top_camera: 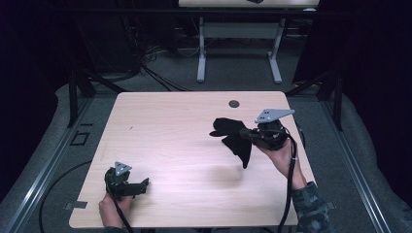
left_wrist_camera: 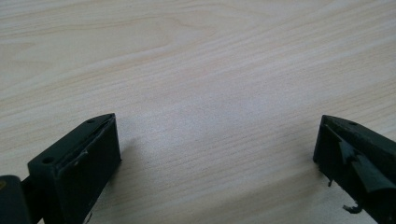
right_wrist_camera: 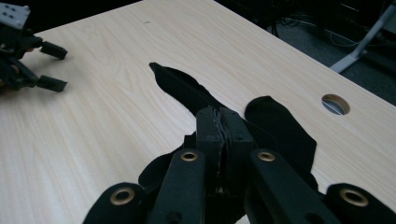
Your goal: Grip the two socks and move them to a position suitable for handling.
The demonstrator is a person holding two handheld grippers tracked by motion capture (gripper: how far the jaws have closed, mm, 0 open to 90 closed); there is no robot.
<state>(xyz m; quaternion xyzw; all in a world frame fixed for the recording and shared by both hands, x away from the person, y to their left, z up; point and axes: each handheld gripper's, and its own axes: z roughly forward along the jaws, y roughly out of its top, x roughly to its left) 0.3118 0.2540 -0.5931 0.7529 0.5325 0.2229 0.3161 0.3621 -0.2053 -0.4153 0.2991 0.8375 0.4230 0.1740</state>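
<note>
Pale wood covers your table (top_camera: 160, 126), and a small round hole (top_camera: 234, 104) sits near its far edge. Your right gripper (top_camera: 248, 135) is up off the table on the right side, jaws pressed together on a black cloth (top_camera: 236, 139) — part of the cloth hangs down from the jaws in the air and part sticks out to the left. Your left gripper (top_camera: 144, 184) rests low at the near left corner, well apart from the cloth, jaws spread wide with bare wood between them.
</note>
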